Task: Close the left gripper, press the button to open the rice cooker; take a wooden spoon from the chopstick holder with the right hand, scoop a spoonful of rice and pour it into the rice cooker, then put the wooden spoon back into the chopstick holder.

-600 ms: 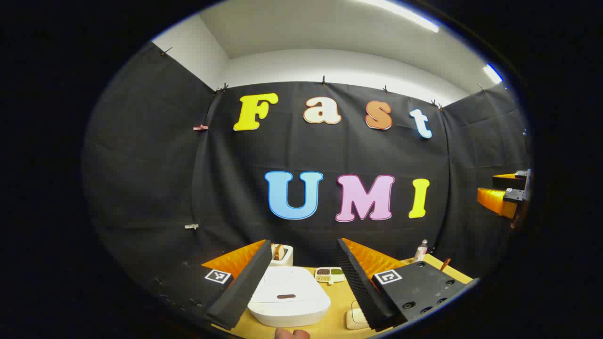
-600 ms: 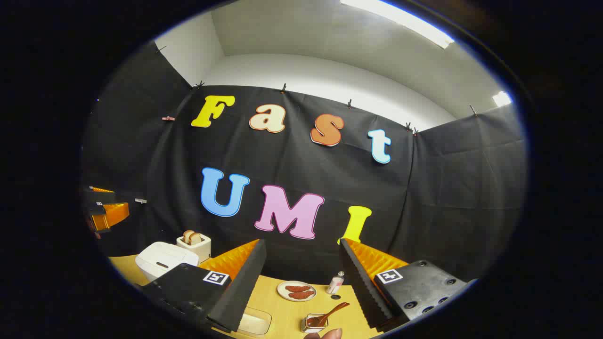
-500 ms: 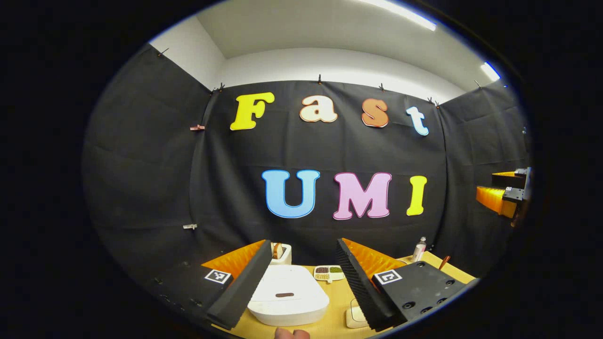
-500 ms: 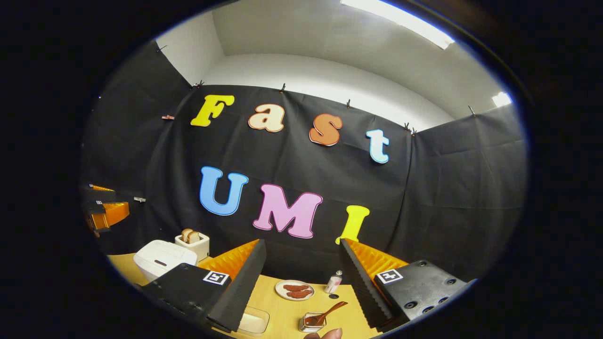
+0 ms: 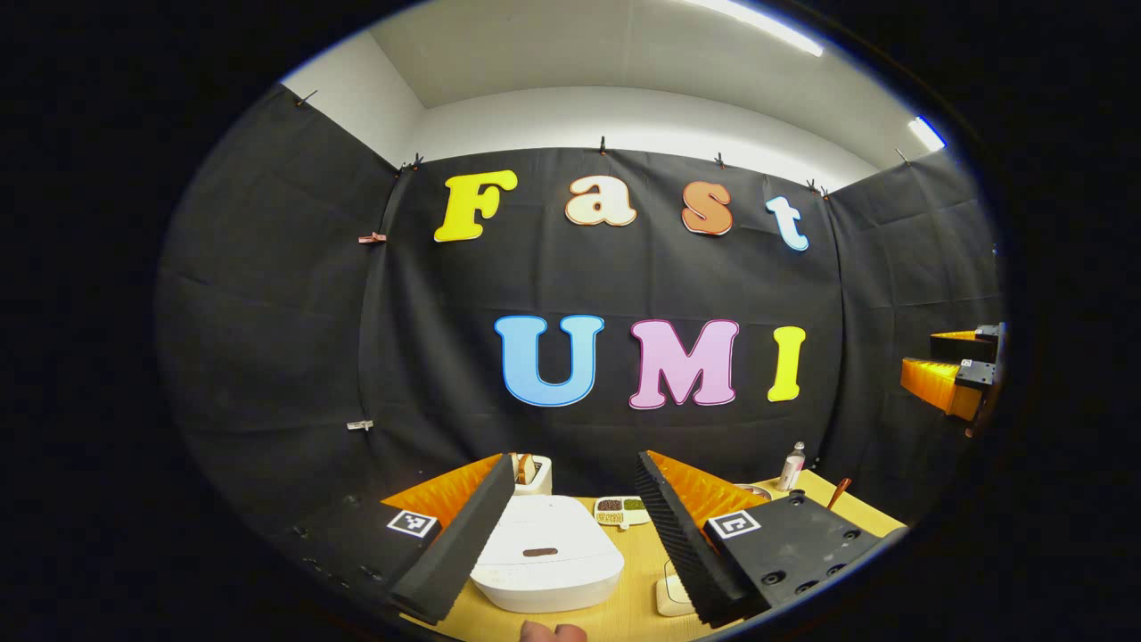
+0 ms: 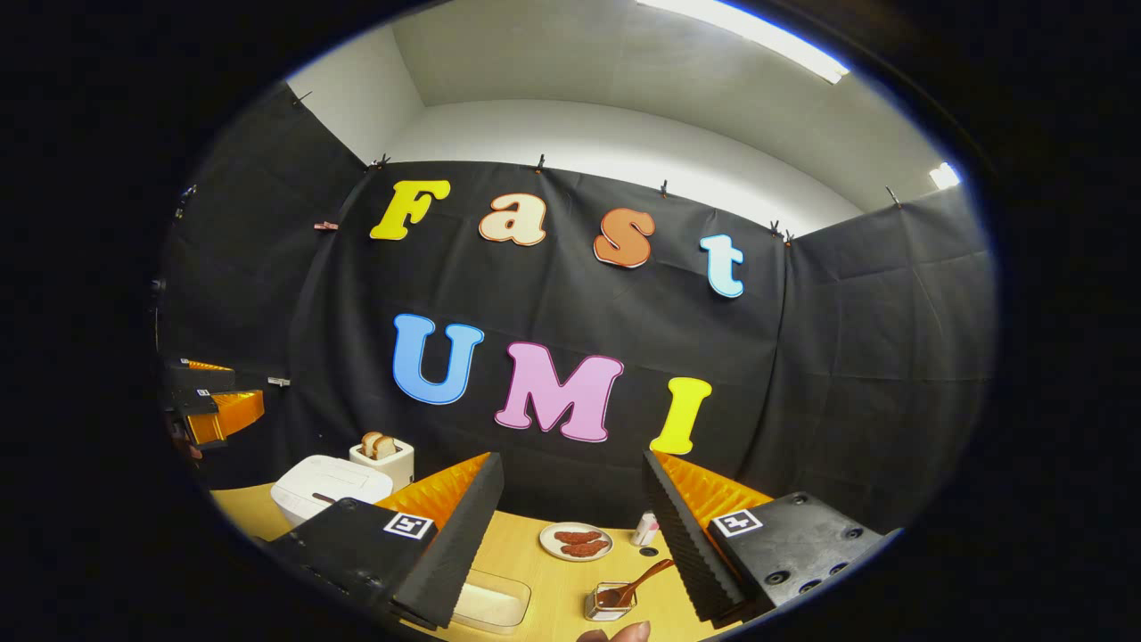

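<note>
The white rice cooker [image 5: 545, 562] sits shut on the wooden table, its dark button [image 5: 539, 552] on the lid facing me. My left gripper [image 5: 575, 462] hovers open above and in front of it, nothing between its fingers. In the right gripper view, the wooden spoon [image 6: 646, 578] leans in the small chopstick holder [image 6: 609, 603], just left of my right finger. A clear rice container [image 6: 488, 604] lies by the other finger. My right gripper [image 6: 572, 460] is open and holds nothing. The rice cooker [image 6: 332, 486] stands at the left there.
A toaster [image 5: 532, 473] with bread stands behind the cooker, a small tray of grains [image 5: 621, 508] beside it. A plate of sausages [image 6: 575, 541] and a small bottle [image 6: 644, 528] sit at the back. A thumb [image 5: 553, 631] shows at the bottom edge.
Both views have shifted slightly: the table items ride a little higher in the left gripper view and further right in the right gripper view. Both grippers stay open.
</note>
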Tool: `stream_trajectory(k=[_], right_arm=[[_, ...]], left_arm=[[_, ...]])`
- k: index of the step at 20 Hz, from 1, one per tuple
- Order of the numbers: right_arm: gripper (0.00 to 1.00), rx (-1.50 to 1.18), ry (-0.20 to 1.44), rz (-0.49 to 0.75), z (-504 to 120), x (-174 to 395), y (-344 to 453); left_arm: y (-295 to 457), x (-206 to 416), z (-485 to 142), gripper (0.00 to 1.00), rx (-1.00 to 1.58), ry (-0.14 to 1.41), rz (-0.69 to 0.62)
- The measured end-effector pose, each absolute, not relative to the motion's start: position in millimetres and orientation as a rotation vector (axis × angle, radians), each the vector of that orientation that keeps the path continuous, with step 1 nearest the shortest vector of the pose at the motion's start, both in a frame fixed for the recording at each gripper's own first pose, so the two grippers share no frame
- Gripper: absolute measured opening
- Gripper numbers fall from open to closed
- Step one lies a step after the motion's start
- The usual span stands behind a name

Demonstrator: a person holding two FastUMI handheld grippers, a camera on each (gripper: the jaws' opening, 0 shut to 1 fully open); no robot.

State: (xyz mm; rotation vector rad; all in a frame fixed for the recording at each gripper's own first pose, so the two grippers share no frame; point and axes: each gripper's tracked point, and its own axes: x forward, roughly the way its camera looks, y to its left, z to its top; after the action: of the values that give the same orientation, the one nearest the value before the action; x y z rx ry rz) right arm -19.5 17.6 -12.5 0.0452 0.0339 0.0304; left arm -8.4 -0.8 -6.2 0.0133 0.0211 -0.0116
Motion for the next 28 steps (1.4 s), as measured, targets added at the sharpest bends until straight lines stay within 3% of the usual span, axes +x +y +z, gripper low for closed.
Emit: stream_trajectory(k=[11, 16, 23, 28], right_arm=[[0.97, 0.117, 0.070, 0.016, -24, -30, 21], [0.97, 0.099, 0.091, -0.014, -37, -33, 7], [0.98, 0.097, 0.108, -0.093, -51, -33, -32], [0.98, 0.082, 0.148, -0.158, -67, -38, -62]], left_arm=[[0, 0, -23, 0.94, 0.041, 0.049, -0.045], [7, 22, -63, 0.08, -0.094, 0.127, -0.104], [37, 88, -198, 0.06, -0.203, 0.518, -0.133], [49, 134, -240, 0.06, -0.256, 0.625, -0.143]])
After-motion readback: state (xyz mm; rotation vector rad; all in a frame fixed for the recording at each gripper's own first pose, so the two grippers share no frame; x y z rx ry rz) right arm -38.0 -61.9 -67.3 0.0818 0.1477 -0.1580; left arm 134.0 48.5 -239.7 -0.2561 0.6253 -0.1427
